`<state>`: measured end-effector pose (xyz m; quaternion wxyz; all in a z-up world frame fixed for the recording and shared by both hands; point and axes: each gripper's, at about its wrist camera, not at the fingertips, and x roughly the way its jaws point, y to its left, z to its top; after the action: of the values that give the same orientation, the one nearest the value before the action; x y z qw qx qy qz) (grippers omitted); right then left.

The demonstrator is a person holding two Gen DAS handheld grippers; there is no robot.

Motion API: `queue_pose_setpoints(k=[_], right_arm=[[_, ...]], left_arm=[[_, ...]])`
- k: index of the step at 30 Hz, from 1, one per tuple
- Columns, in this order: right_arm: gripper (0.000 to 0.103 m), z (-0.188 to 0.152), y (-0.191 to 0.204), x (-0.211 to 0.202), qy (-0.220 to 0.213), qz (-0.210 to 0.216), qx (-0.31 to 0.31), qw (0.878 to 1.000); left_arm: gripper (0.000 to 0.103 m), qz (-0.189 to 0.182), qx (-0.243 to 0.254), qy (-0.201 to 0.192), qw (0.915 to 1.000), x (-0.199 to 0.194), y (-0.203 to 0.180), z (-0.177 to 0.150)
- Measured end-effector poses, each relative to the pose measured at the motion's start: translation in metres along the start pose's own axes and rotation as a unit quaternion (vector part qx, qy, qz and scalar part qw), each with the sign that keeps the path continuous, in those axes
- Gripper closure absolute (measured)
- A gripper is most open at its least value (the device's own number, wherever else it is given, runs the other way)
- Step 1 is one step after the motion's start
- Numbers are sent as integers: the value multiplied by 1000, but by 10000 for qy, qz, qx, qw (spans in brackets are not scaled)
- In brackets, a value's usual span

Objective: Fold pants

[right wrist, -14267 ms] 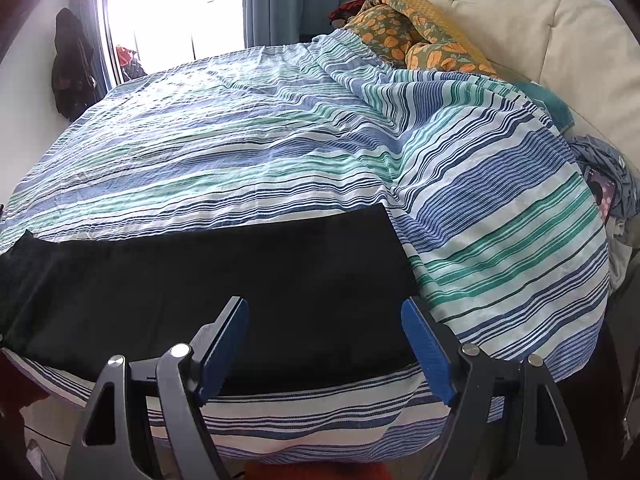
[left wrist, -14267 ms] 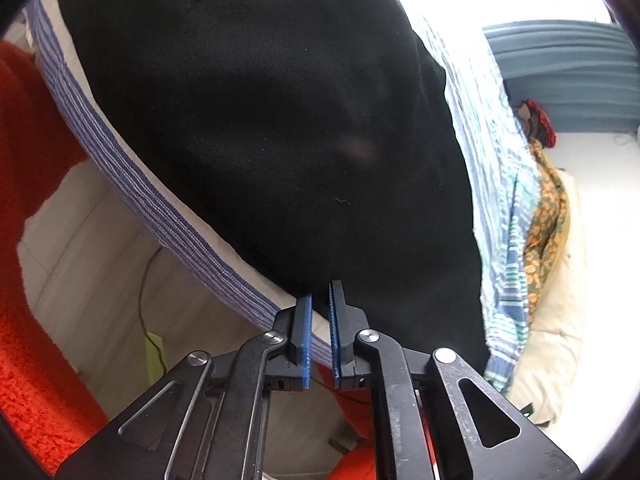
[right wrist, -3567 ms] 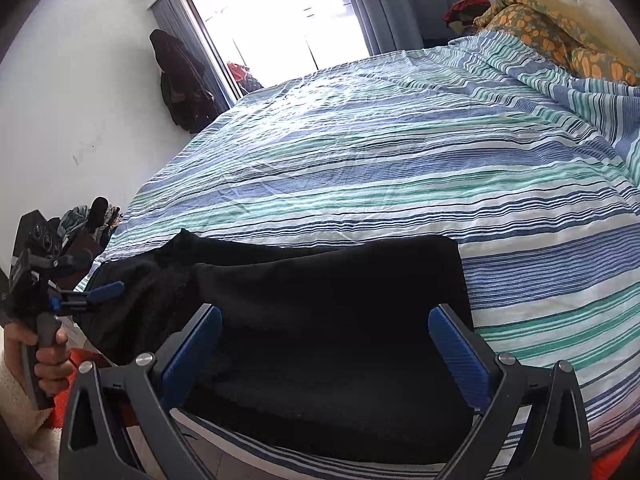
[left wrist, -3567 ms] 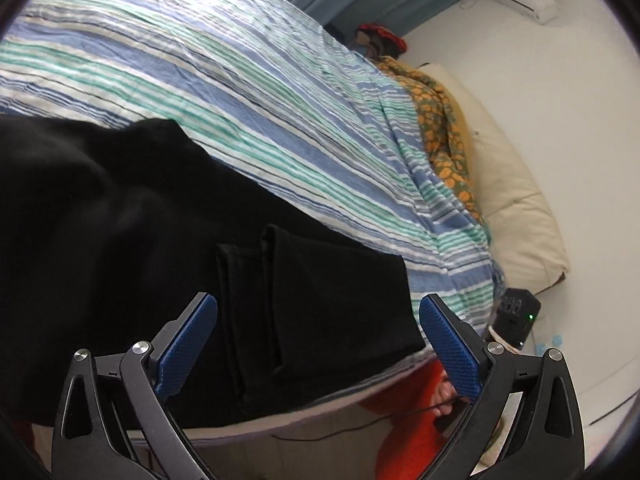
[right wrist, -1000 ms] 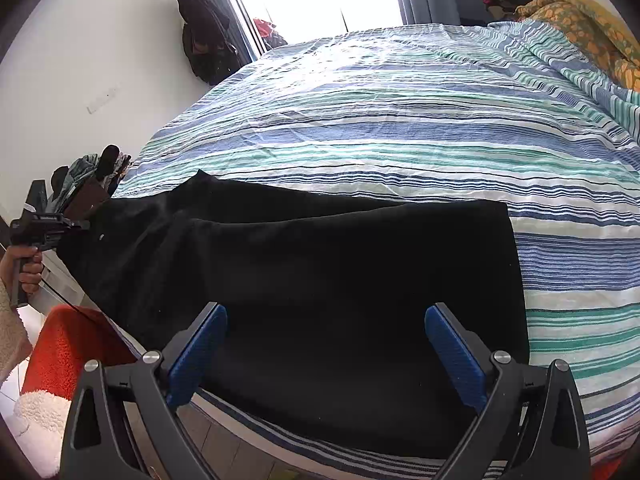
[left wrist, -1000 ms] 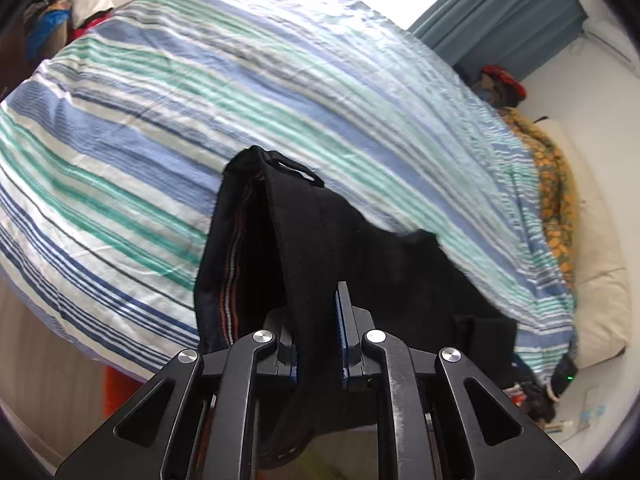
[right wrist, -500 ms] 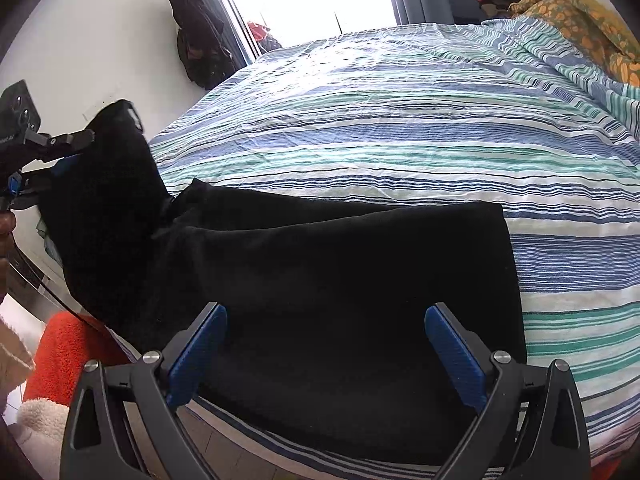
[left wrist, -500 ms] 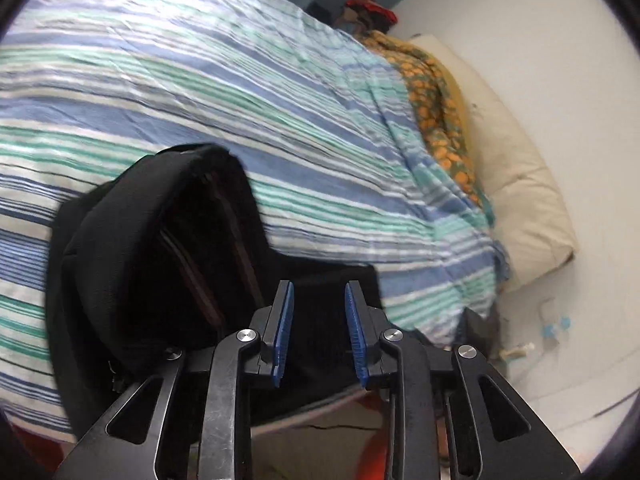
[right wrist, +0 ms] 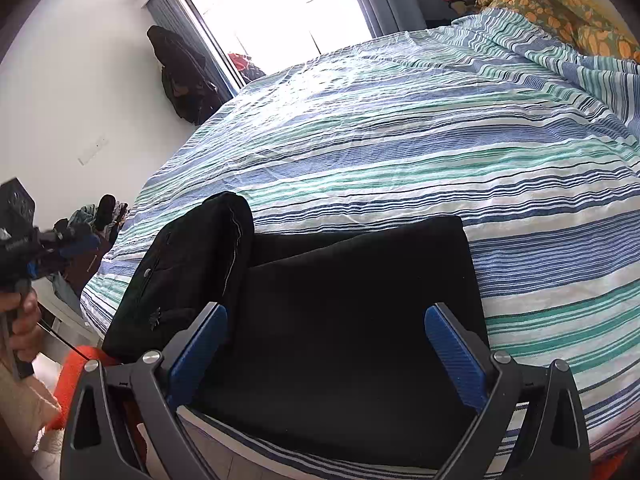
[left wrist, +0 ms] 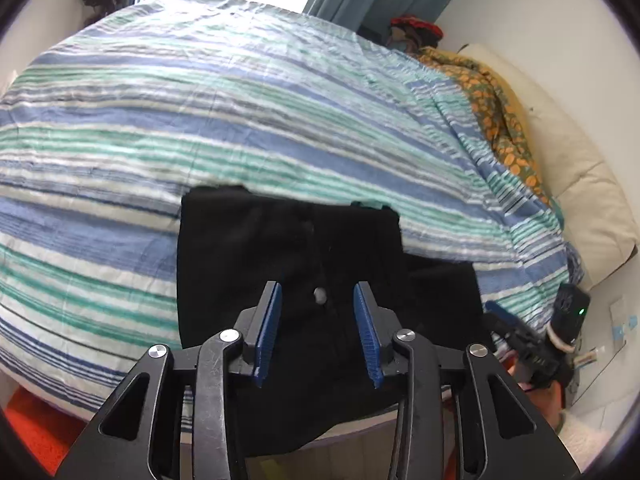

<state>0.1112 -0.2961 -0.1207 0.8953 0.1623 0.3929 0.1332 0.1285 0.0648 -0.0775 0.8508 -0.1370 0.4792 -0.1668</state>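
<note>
With both your left gripper (left wrist: 318, 334) and right gripper (right wrist: 326, 354) standing empty, fingers apart, the folded pants (right wrist: 340, 312) overhanging the bed's (right wrist: 400, 152) near edge could slide off.

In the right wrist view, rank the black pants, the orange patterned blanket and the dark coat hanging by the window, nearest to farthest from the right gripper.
From the right gripper:
1. Black pants, directly ahead on the bed's near edge.
2. and 3. Orange patterned blanket, far right, and dark coat, far left: too close to call.

- No text, label, brand or number can be read in either view.
- The black box (right wrist: 15, 204) at the left edge of the right wrist view carries faint pale marks — too blurred to make out.
</note>
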Motion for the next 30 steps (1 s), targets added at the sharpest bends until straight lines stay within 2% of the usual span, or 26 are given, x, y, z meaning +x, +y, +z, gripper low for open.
queue_pose_setpoints(k=[1,3,6,8,17,28,30], right_arm=[[3,-2,2,0,16,14,-28,10000],[3,-4,7,3,68,66,-94,9999],[3,-8,15,5,138,132,-263,9995],[3,-11,21,6,178,103,-457,9987],[3,-17,33,15,356,-35,-865,9956],[3,-23,38,23,498,-90,-1039,9933],[4,-23,41,22,501,-27,-1088,9928]], left_arm=[[76,30,142,192,9997,16,-3,-14],[76,220,501,462,9974,46,-13,-41],[69,522,933,183,9941,52,-24,-61],[64,559,1070,257,9924,51,-29,-59],[56,883,1305,244,9872,49,-40,-64],[55,881,1277,278,9875,52,-45,-60],[55,706,1083,288,9912,45,-40,-56]])
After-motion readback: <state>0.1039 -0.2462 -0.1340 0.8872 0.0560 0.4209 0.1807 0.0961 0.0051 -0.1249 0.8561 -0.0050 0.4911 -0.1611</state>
